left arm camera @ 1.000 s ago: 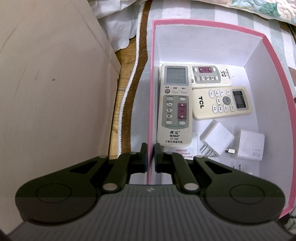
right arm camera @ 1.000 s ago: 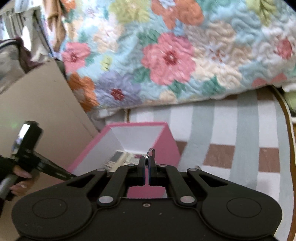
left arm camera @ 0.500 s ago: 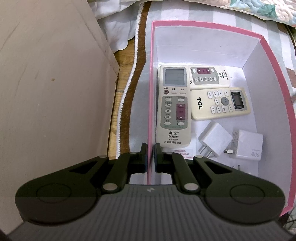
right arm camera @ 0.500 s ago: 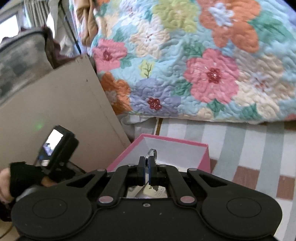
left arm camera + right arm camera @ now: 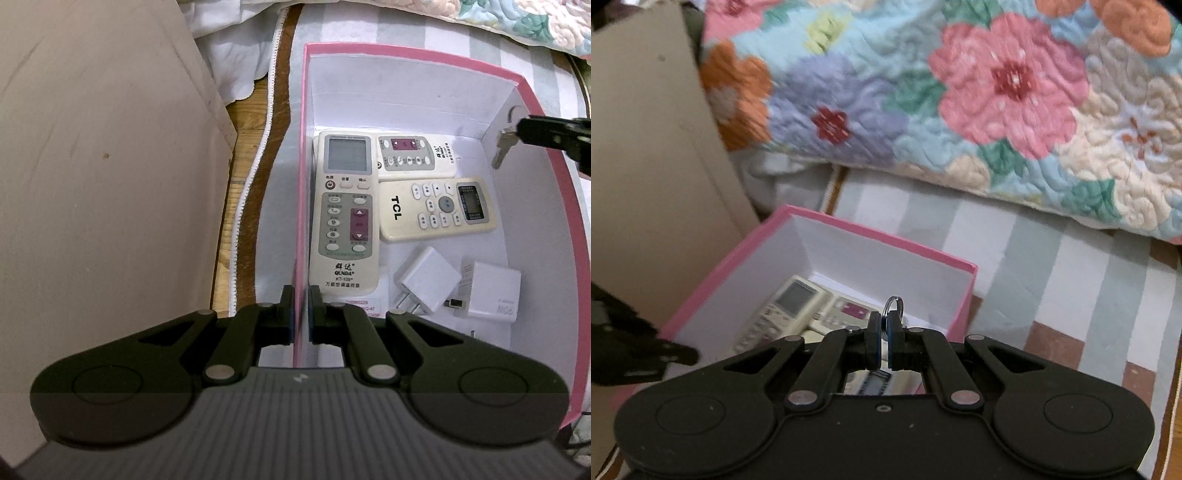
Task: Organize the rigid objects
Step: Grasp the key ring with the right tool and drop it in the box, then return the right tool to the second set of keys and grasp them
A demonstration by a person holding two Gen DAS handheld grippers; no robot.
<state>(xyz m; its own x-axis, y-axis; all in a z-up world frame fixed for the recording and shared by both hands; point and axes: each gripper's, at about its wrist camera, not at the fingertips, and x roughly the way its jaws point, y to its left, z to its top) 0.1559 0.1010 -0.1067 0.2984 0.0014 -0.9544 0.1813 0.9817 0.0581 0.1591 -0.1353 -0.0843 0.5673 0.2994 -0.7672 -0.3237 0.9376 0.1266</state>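
A pink box (image 5: 303, 147) with a white inside holds three remotes, the tall QUNDA one (image 5: 345, 214), a TCL one (image 5: 436, 208) and a third (image 5: 413, 153), and two white chargers (image 5: 424, 284) (image 5: 493, 290). My left gripper (image 5: 301, 295) is shut on the box's left wall. My right gripper (image 5: 884, 328) is shut on a key with a ring (image 5: 893, 304), held over the box (image 5: 849, 225). In the left wrist view the key (image 5: 504, 146) hangs from the right gripper's fingers (image 5: 546, 131) above the box's right wall.
A beige board (image 5: 103, 155) stands left of the box. A floral quilt (image 5: 960, 92) lies behind it. The box sits on a striped cloth (image 5: 1052, 266). A strip of wooden surface (image 5: 243, 147) shows between board and cloth.
My right gripper has moved with the key toward and over the box and now shows in the left wrist view. The left gripper stays clamped on the wall.
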